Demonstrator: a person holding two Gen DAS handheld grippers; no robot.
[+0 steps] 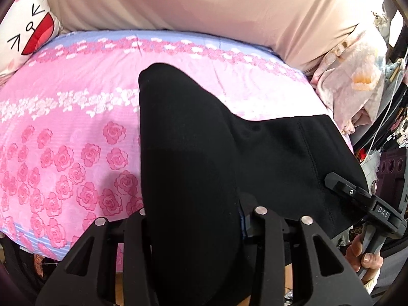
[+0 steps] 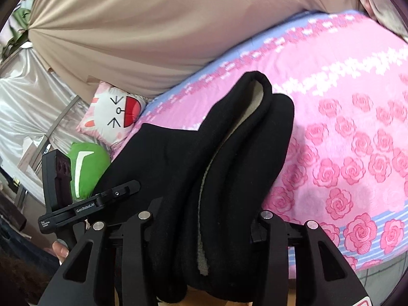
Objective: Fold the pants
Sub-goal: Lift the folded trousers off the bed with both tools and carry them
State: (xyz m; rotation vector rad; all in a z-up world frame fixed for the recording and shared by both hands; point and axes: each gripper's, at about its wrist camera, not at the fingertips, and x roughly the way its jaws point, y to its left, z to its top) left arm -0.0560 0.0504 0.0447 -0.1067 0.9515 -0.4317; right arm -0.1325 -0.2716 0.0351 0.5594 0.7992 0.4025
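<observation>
Black pants [image 1: 191,140] with a pale fleecy lining [image 2: 204,242] hang bunched above a bed. In the left wrist view the cloth runs up between the jaws of my left gripper [image 1: 193,216] and hides the fingertips; the jaws are closed on it. The right gripper [image 1: 329,178] pinches the seamed edge at the right of that view. In the right wrist view a thick fold of the pants [image 2: 229,140] fills my right gripper [image 2: 204,216]. The left gripper [image 2: 132,186] holds the cloth at the left of that view.
The bed sheet [image 1: 63,127] is pink with roses. A cat-face pillow [image 1: 30,30] and a green plush [image 2: 89,168] lie at one end. A beige drape [image 1: 204,0] hangs behind. A crumpled floral blanket [image 1: 357,81] lies at the right. A hand [image 1: 362,255] grips a handle.
</observation>
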